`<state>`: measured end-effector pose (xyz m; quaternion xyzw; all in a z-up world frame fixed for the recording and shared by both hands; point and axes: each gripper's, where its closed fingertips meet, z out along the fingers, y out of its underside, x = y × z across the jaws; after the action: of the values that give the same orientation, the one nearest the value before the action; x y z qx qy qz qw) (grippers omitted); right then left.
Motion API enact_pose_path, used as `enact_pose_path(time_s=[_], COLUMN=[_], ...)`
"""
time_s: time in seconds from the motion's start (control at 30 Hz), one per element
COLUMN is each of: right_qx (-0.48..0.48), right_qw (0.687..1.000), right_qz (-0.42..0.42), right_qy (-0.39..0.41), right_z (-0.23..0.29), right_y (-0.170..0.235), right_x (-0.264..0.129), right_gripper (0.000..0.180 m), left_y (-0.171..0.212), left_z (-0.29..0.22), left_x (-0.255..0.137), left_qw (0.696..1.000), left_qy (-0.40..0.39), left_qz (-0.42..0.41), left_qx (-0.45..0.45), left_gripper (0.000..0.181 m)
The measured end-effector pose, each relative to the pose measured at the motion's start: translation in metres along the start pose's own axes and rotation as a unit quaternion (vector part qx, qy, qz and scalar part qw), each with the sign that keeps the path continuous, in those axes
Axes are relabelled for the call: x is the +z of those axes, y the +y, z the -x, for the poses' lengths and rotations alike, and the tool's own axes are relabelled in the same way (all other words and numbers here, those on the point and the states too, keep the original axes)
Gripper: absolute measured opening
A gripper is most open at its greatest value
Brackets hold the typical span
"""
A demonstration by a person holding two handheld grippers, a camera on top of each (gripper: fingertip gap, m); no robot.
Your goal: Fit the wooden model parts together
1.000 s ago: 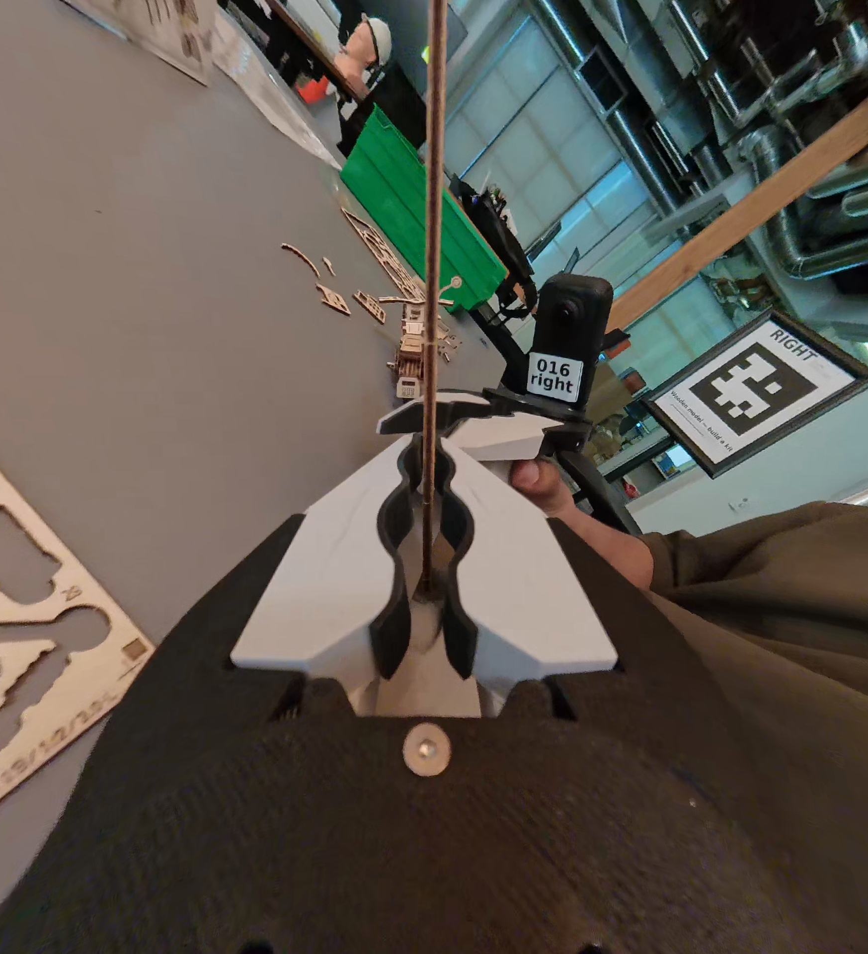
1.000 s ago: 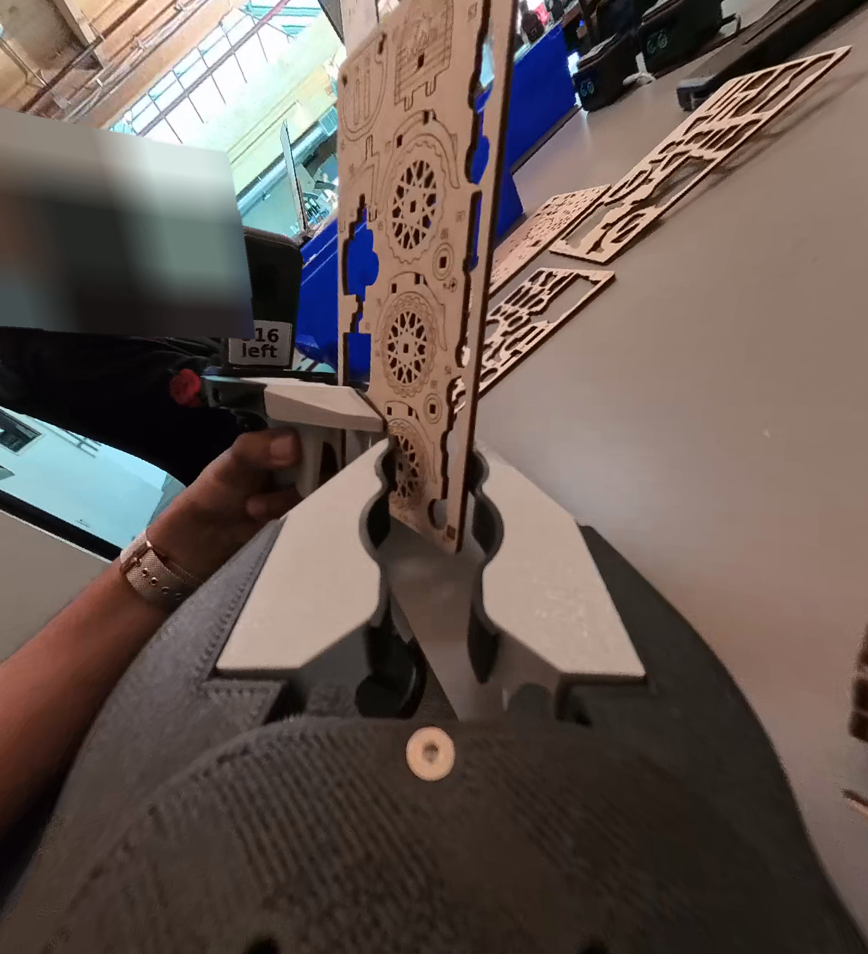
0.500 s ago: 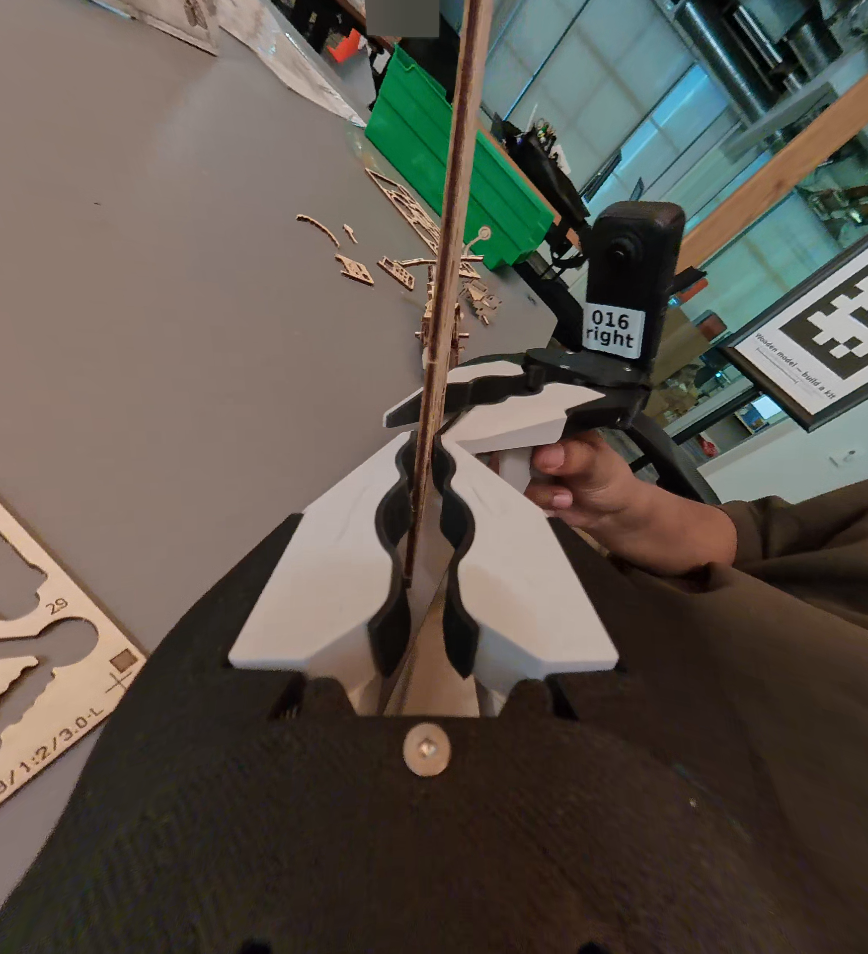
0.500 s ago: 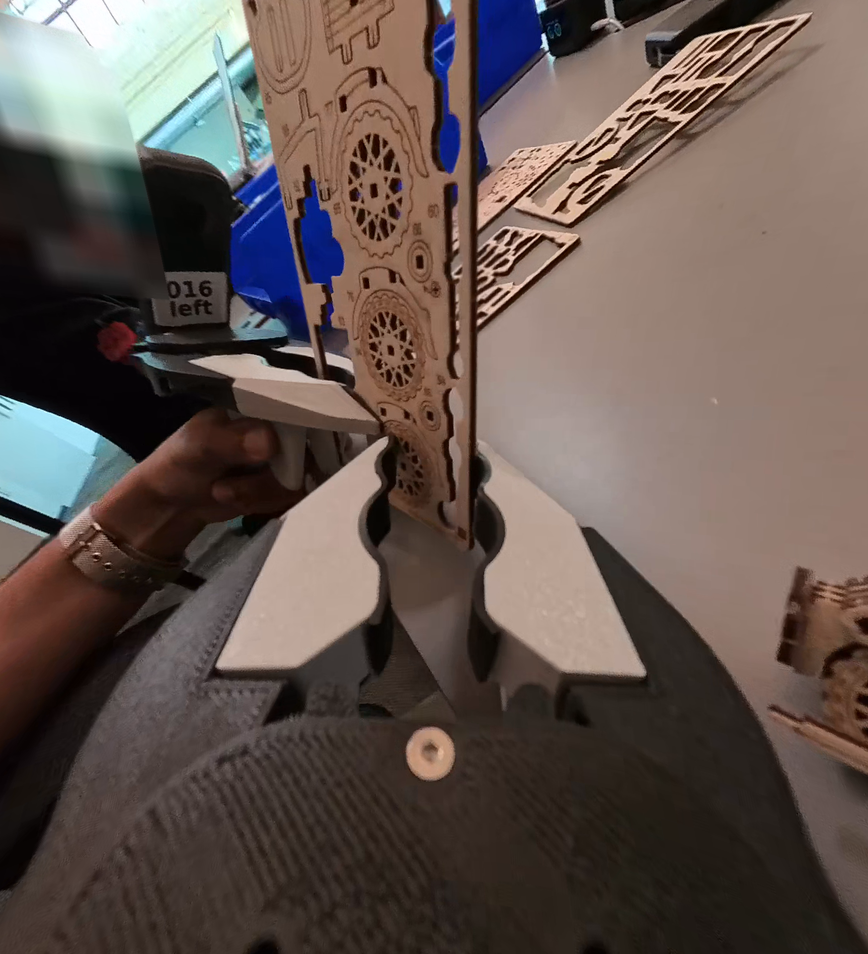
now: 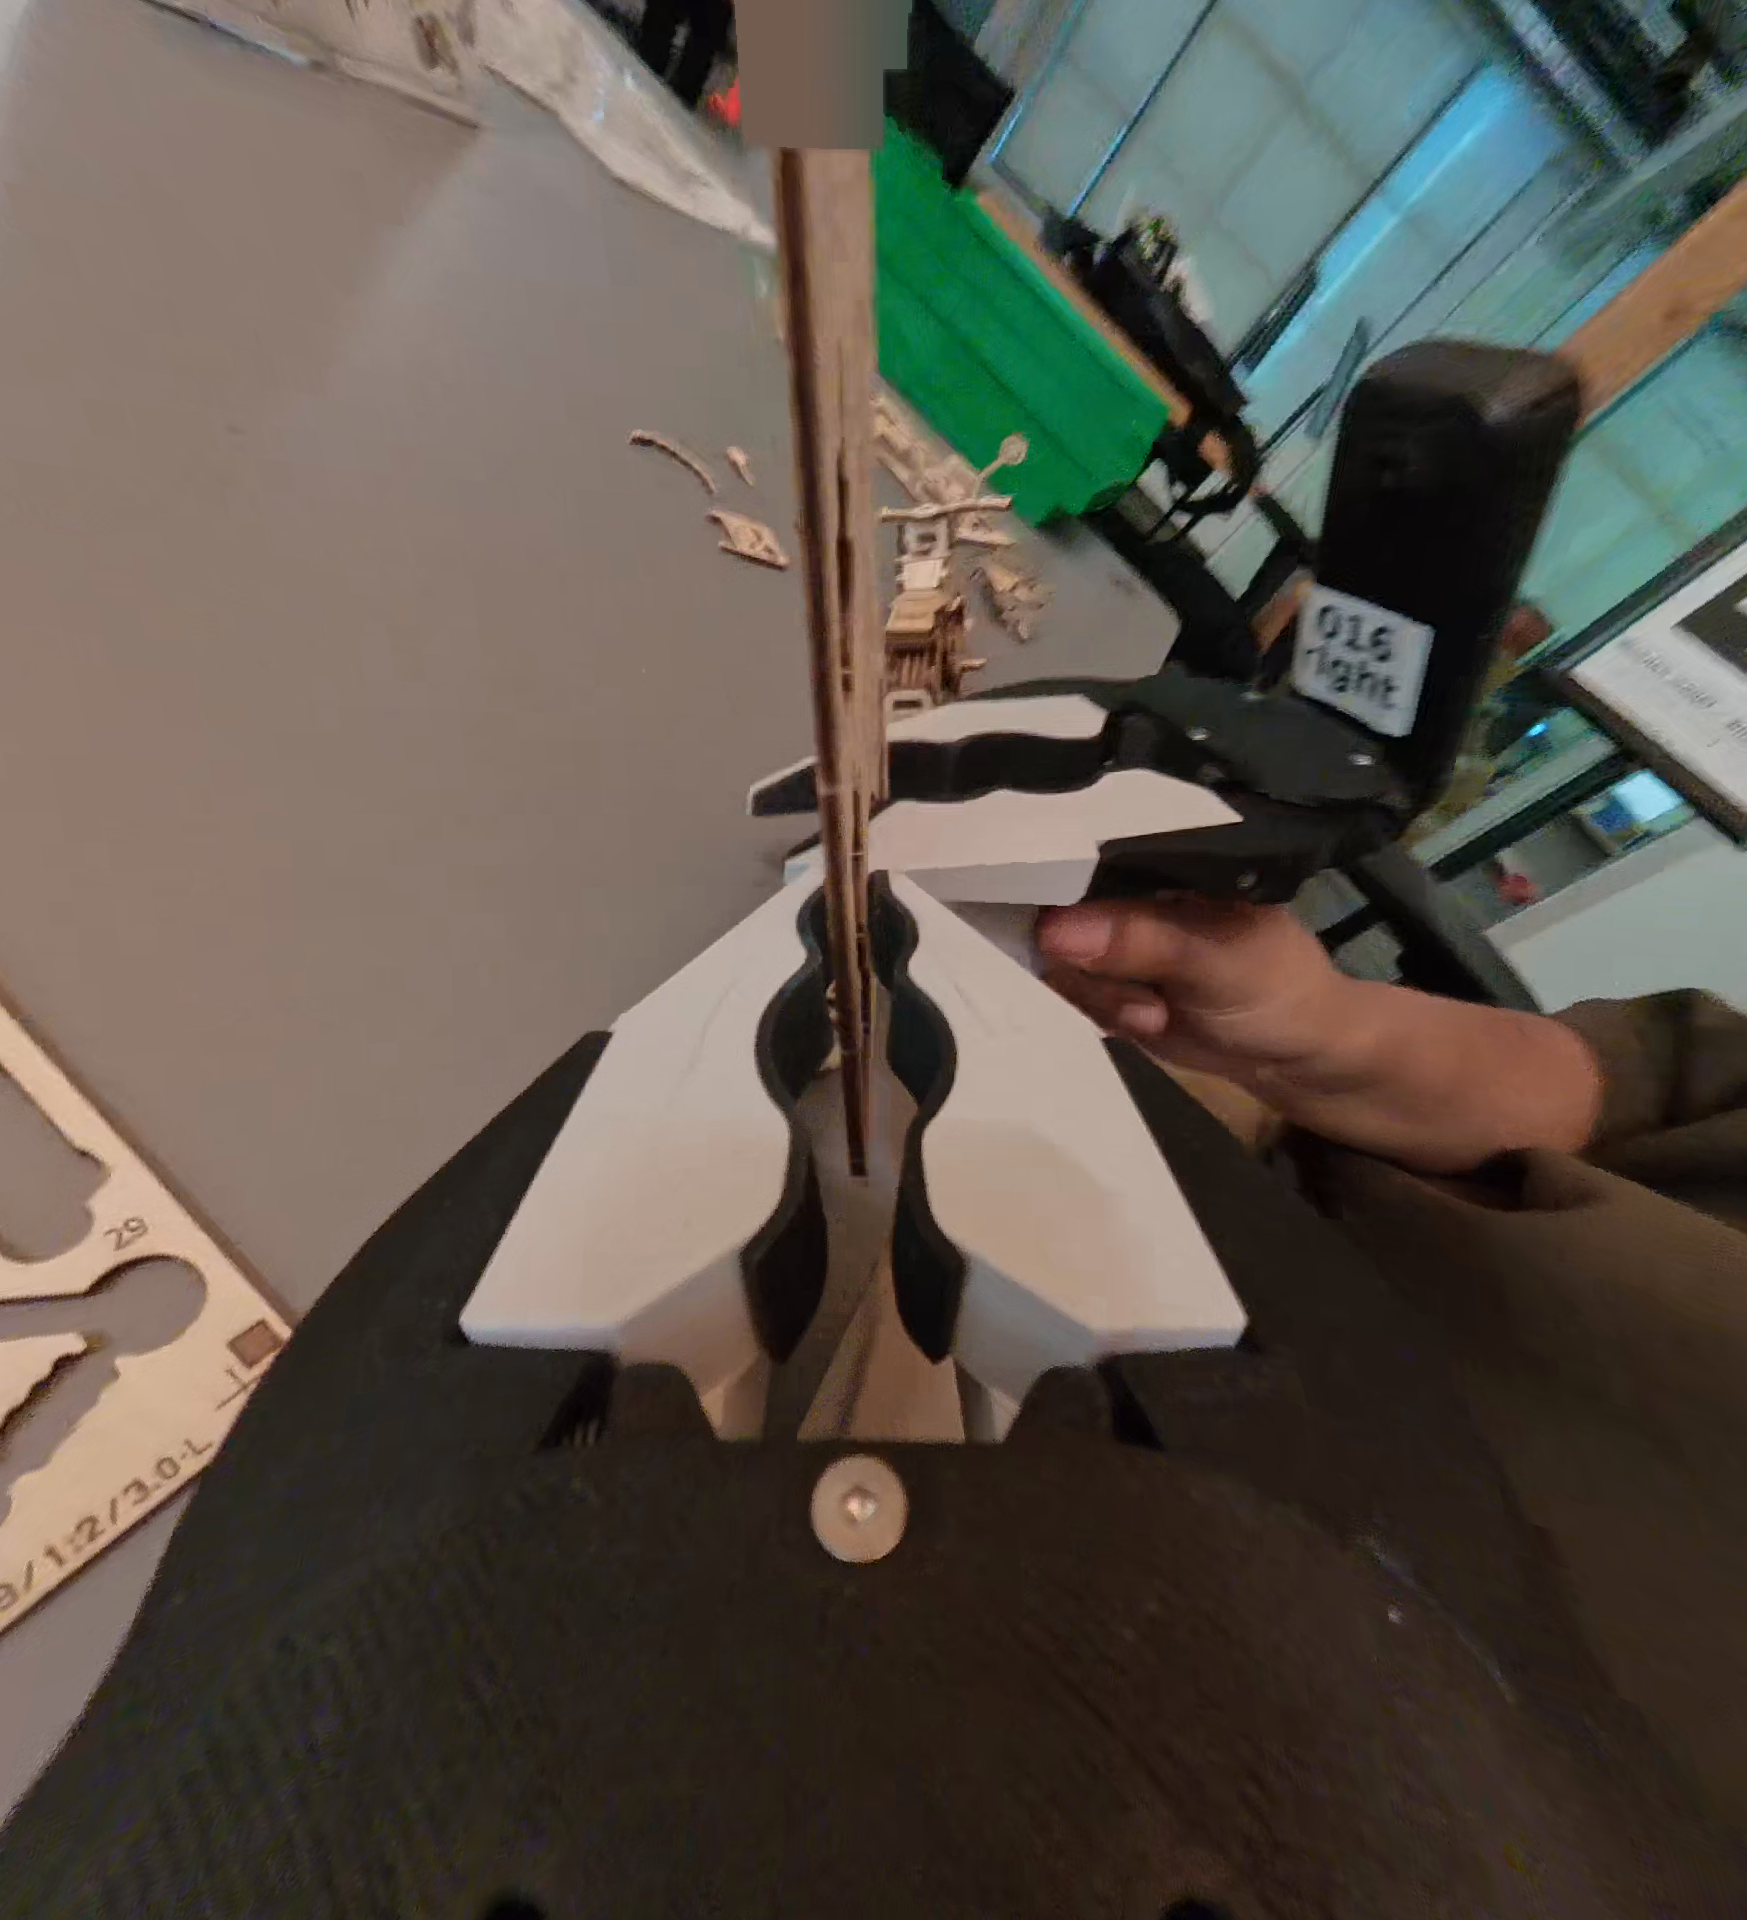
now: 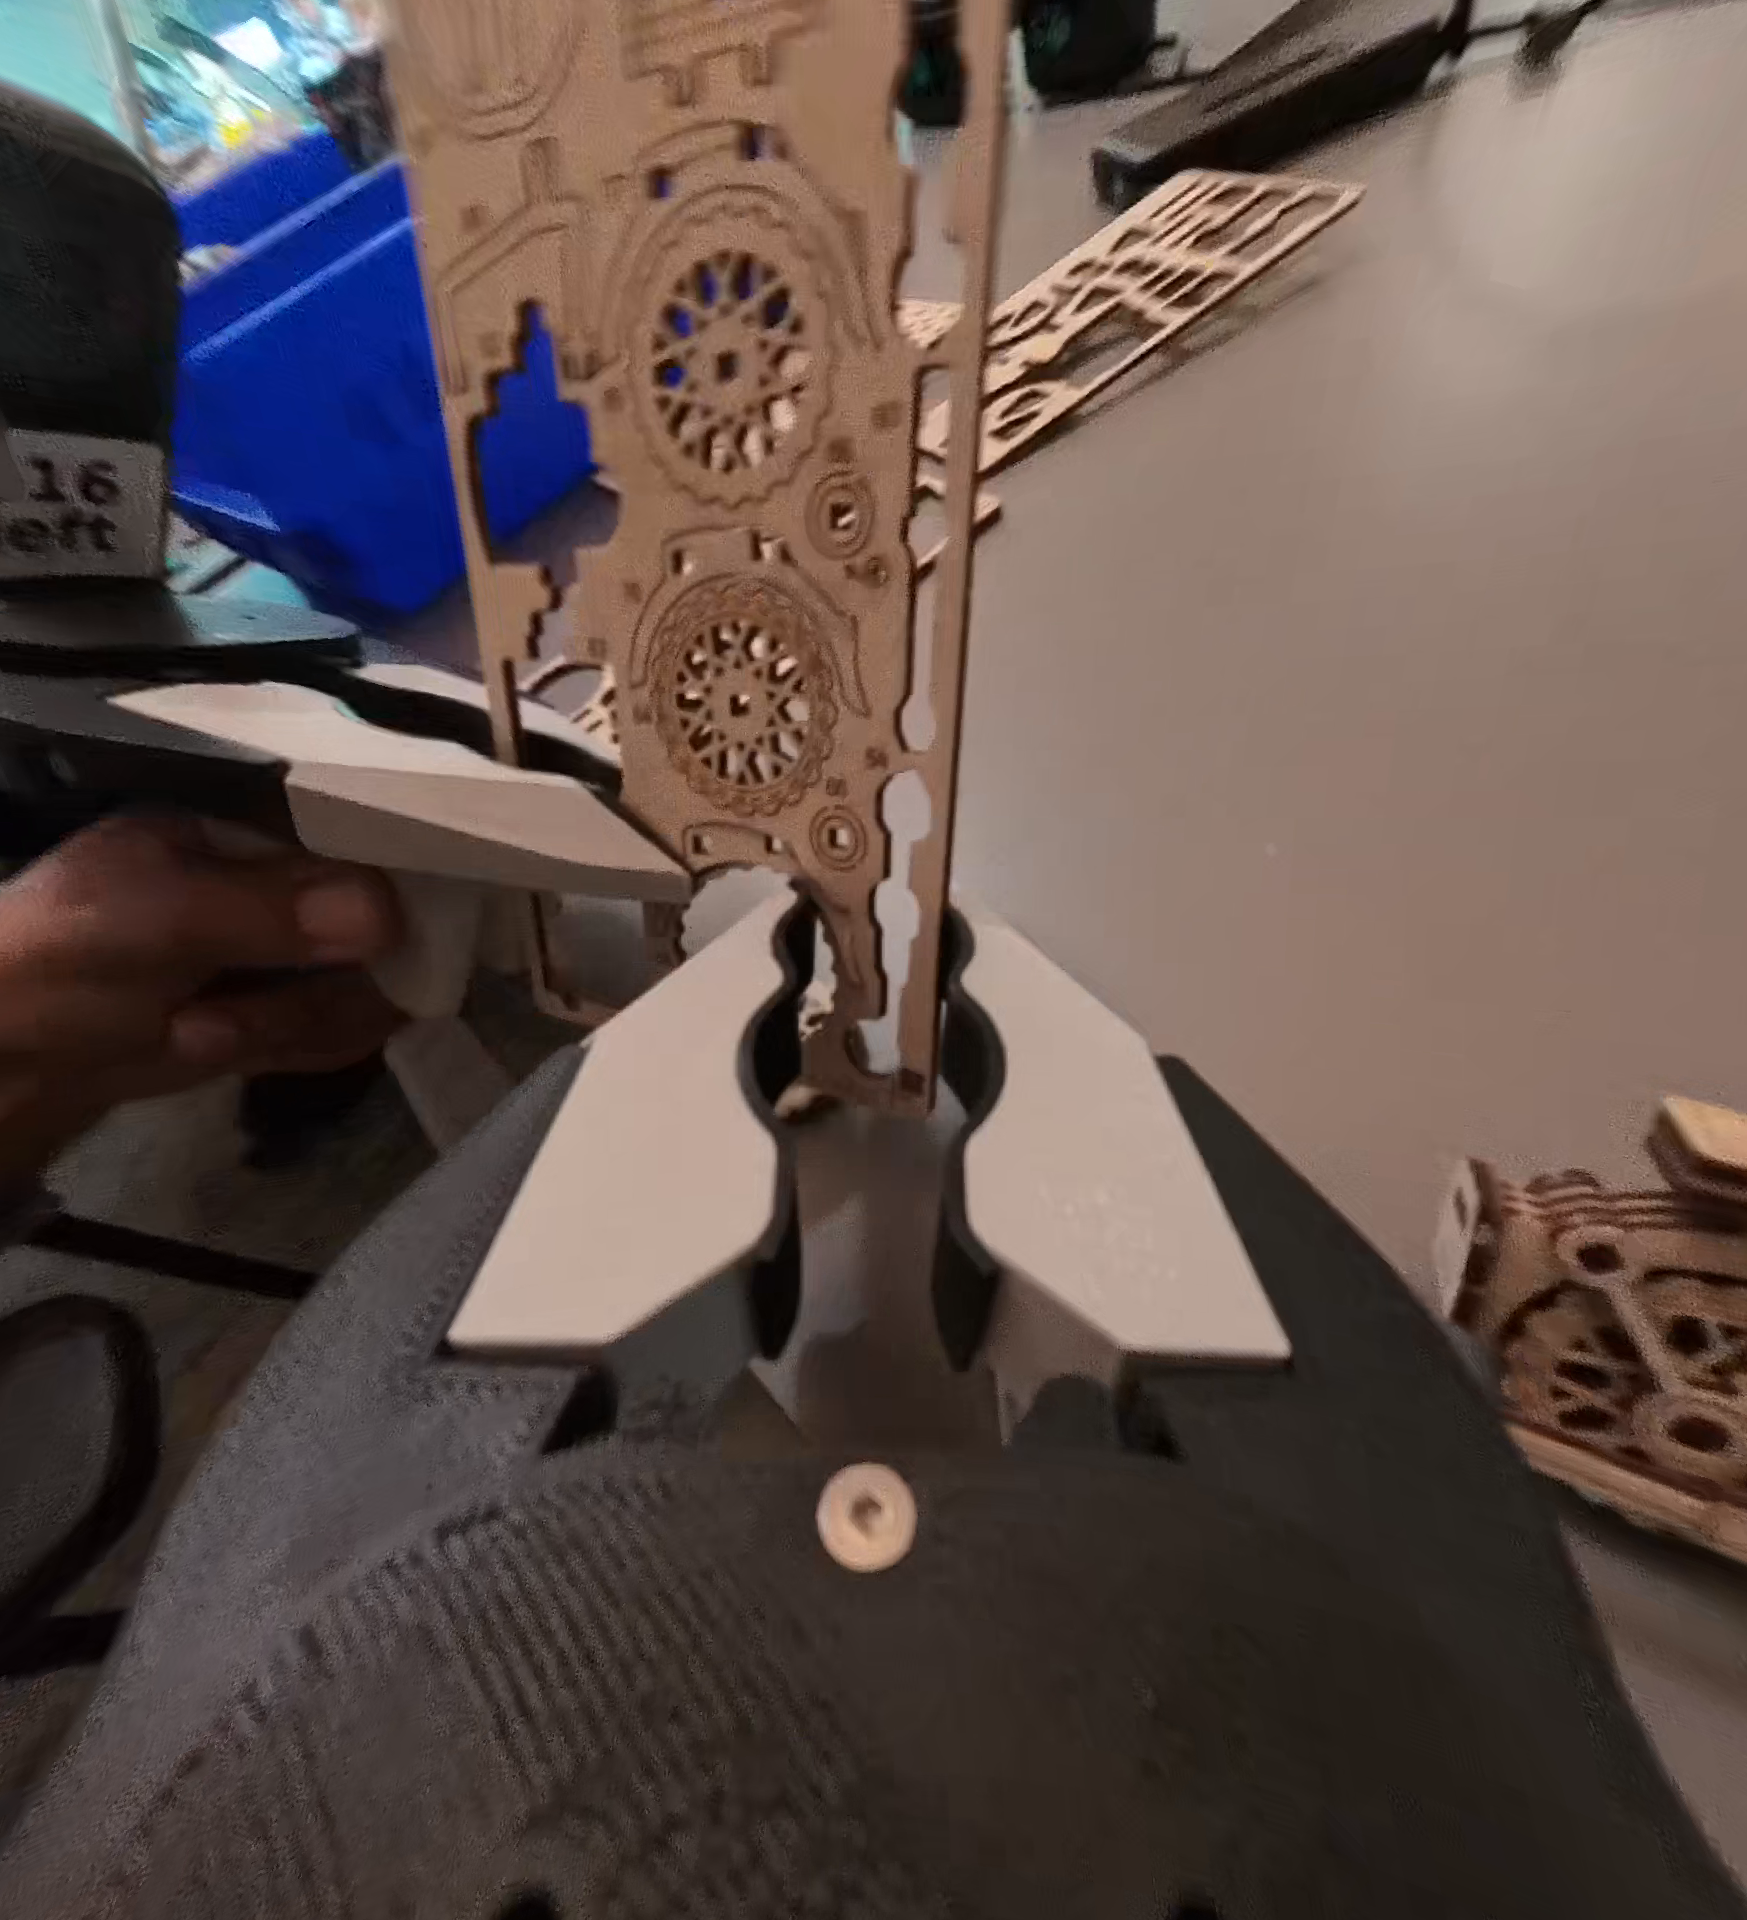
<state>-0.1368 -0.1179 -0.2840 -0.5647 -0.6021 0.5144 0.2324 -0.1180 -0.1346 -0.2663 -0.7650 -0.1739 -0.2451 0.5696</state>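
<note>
A thin laser-cut wooden sheet (image 6: 734, 416) with wheel-shaped parts stands upright. In the left wrist view it shows edge-on (image 5: 827, 520). My left gripper (image 5: 848, 904) is shut on the sheet's lower end. My right gripper (image 6: 874, 935) is closed around the sheet's bottom strip, with its pads against the strip's edges. Each gripper shows in the other's view: the right one (image 5: 848, 821) comes in from the right, the left one (image 6: 630, 831) from the left. A partly built wooden model (image 6: 1658, 1351) lies on the grey table at the right and also shows in the left wrist view (image 5: 926, 634).
An emptied sheet frame (image 5: 38, 1299) lies at the left. Loose wooden pieces (image 5: 744, 535) lie near the model. More cut-out sheets (image 6: 1160, 281) lie farther back. A green bin (image 5: 994, 343) and a blue bin (image 6: 329, 416) stand at the table's edges. The grippers are tip to tip, or close to it.
Both grippers and the sheet have swung together while keeping their hold. The partly built model has come further into the right wrist view. The right gripper looms closer in the left view.
</note>
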Motion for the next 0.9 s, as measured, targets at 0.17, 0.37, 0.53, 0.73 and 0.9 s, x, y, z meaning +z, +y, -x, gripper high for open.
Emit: enact_pose_path(time_s=[0.17, 0.37, 0.53, 0.73, 0.9], right_qx=[0.032, 0.029, 0.021, 0.089, 0.108], right_qw=[0.999, 0.999, 0.999, 0.987, 0.981], right_qz=[-0.007, -0.017, -0.044, -0.084, -0.085], right_qy=[-0.023, -0.02, -0.022, -0.102, -0.136], right_z=[0.002, 0.005, 0.001, 0.01, 0.016], right_y=[-0.003, -0.008, -0.024, -0.047, -0.053], right_x=[0.0, -0.006, -0.022, -0.037, -0.042], right_gripper=[0.023, 0.036, 0.038, 0.044, 0.033], left_y=[-0.009, -0.017, -0.028, -0.025, -0.018], left_z=[0.0, 0.006, 0.004, -0.014, -0.035], left_x=[-0.002, -0.007, -0.021, -0.016, -0.004], left_qw=[1.0, 0.999, 0.995, 0.993, 0.99], left_qy=[0.007, 0.0, 0.03, 0.084, 0.126], left_qz=[-0.02, -0.029, -0.074, -0.064, -0.038], left_qx=[-0.019, -0.034, -0.062, -0.062, -0.053], left_gripper=[0.001, 0.001, 0.001, 0.001, 0.001])
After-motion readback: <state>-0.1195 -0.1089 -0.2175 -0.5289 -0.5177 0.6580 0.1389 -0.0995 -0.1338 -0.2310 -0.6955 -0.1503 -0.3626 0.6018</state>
